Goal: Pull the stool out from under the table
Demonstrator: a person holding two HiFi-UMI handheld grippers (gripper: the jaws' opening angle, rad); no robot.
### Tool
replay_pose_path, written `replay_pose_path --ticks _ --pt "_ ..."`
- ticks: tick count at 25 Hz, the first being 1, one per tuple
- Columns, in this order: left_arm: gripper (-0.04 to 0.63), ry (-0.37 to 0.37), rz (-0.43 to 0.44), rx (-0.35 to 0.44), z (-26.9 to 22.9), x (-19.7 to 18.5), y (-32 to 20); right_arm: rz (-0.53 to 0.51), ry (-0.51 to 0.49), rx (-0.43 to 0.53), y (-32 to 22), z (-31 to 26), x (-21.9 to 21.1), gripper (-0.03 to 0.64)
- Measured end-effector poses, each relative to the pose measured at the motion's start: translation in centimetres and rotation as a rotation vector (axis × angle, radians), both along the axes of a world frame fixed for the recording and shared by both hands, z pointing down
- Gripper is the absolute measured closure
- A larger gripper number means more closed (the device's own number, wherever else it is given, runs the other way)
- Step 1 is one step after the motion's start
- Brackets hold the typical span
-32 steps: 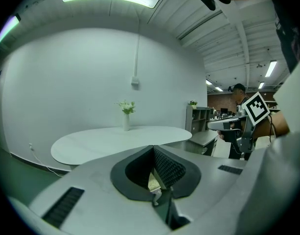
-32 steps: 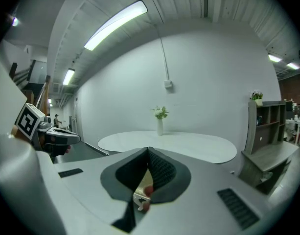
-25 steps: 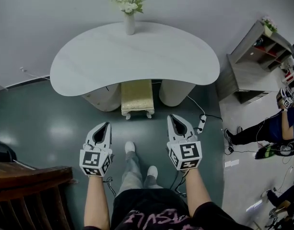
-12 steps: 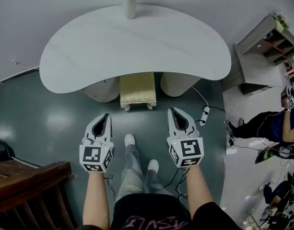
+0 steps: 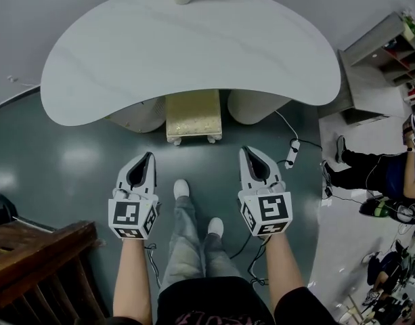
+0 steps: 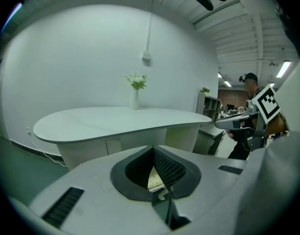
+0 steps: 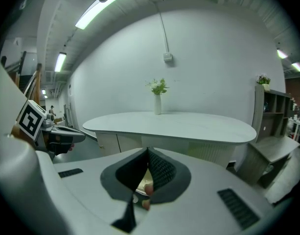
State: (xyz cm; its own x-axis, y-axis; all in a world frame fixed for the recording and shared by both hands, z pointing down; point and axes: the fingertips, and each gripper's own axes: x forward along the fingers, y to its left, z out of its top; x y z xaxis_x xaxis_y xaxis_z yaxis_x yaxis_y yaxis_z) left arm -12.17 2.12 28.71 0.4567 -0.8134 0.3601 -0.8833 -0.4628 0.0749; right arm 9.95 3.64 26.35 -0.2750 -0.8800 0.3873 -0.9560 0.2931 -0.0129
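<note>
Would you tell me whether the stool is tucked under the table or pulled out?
Tucked under: in the head view only the near part of the stool shows; the rest is hidden beneath the table.

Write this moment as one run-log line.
stool: under table, untouched | left gripper: shut, empty | right gripper: shut, empty

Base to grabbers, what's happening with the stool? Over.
Left gripper, right gripper shut, empty. Stool under table, untouched. Power strip lies off right.
</note>
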Motion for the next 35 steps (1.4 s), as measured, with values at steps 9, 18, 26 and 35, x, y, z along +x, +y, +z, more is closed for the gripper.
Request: replay_pose_path --ticks 9,18,26,35 --pt "0.583 -0.014 0.014 -0.055 5.2 0.6 -2.0 0.022 -0.015 -0.043 -2.2 4.8 0.7 0.554" --pt "0.583 -0.011 -0.009 -0.074 9.9 0.4 -3.3 0.056 -0.037 -0.06 -3.6 9.7 1.1 0.554" --pt "0.583 -0.012 -0.019 -0.082 14.8 0.1 -3.6 0.047 -0.058 -0.078 -3.8 15.4 0.1 0.554" --pt "0.583 -0.024 -0.018 -0.106 21.2 0.2 -3.5 0.061 -0.06 -0.106 -4.2 21.9 0.7 0.554"
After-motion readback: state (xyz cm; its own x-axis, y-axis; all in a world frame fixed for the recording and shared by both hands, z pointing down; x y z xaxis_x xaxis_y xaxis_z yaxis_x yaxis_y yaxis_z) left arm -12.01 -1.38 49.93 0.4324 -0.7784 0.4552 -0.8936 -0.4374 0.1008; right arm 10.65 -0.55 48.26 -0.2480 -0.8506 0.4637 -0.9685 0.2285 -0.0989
